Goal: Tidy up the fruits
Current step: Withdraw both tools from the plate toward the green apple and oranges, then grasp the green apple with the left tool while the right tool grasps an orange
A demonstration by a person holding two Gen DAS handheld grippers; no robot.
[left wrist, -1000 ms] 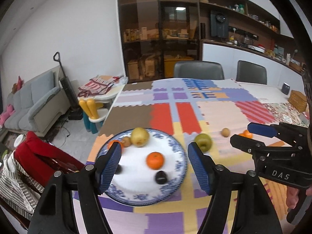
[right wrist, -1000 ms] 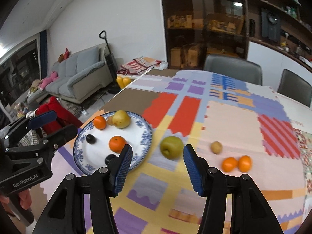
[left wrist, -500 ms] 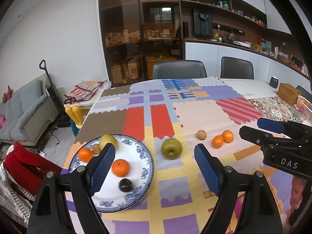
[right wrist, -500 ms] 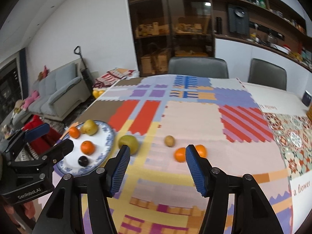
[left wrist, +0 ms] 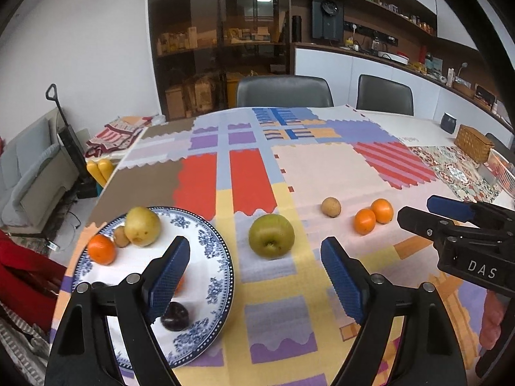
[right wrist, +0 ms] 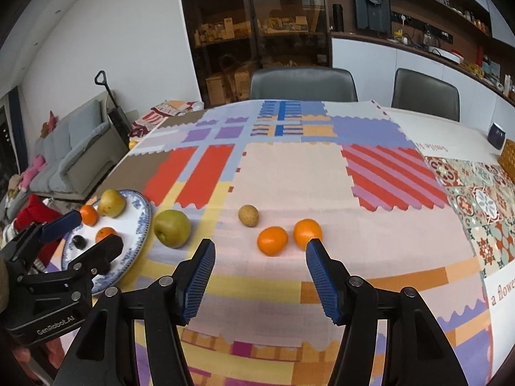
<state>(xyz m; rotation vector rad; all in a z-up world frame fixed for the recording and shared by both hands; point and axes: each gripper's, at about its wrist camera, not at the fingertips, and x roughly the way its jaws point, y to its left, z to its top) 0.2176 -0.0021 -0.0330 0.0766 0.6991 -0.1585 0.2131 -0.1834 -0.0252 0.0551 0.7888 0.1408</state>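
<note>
L gripper [left wrist: 254, 276] open over cloth, green apple [left wrist: 271, 236] ahead, plate [left wrist: 219, 257] w/ fruit left

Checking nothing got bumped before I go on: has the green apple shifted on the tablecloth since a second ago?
No. The green apple sits on the same pale patch just right of the plate rim, below the red stripes. Only the camera views swung.
</note>
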